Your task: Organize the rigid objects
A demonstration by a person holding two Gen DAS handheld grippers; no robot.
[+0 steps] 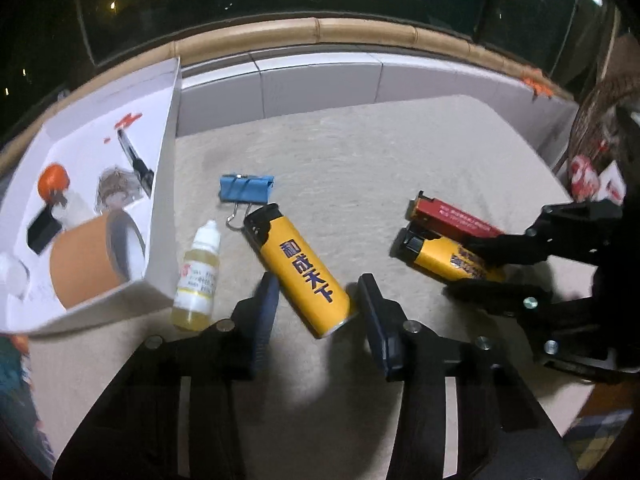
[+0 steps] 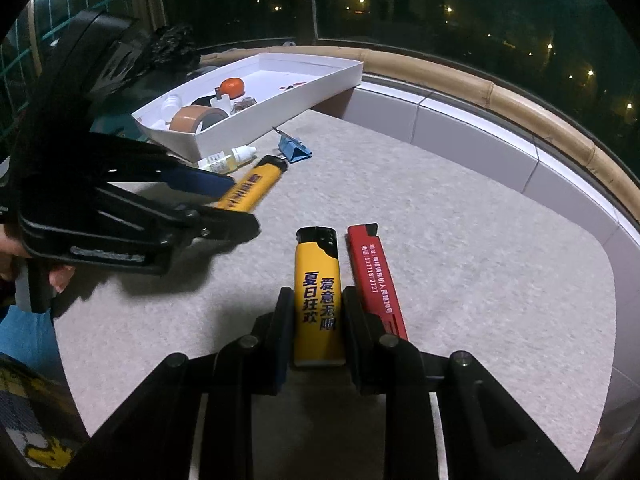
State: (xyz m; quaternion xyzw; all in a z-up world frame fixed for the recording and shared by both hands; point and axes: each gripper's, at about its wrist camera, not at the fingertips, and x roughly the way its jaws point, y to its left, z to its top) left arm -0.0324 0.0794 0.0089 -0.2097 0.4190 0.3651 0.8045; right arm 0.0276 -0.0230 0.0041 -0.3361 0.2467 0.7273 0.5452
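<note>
Fingers of the right gripper [image 2: 314, 320] press both sides of a yellow lighter [image 2: 318, 300] lying on the bench [image 2: 460, 240], clamped or nearly so; a red lighter [image 2: 374, 280] lies touching it at 3 o'clock. The left gripper [image 1: 316, 308] has its fingers apart around a second yellow lighter [image 1: 302, 270], not yet closed. Risks, as I judge them: the right finger may drag the red lighter along; the slanted second lighter may twist out on closing and knock the dropper bottle [image 1: 198, 276] or binder clip [image 1: 246, 189]. The white box [image 1: 160, 160] sits at 10 o'clock.
</note>
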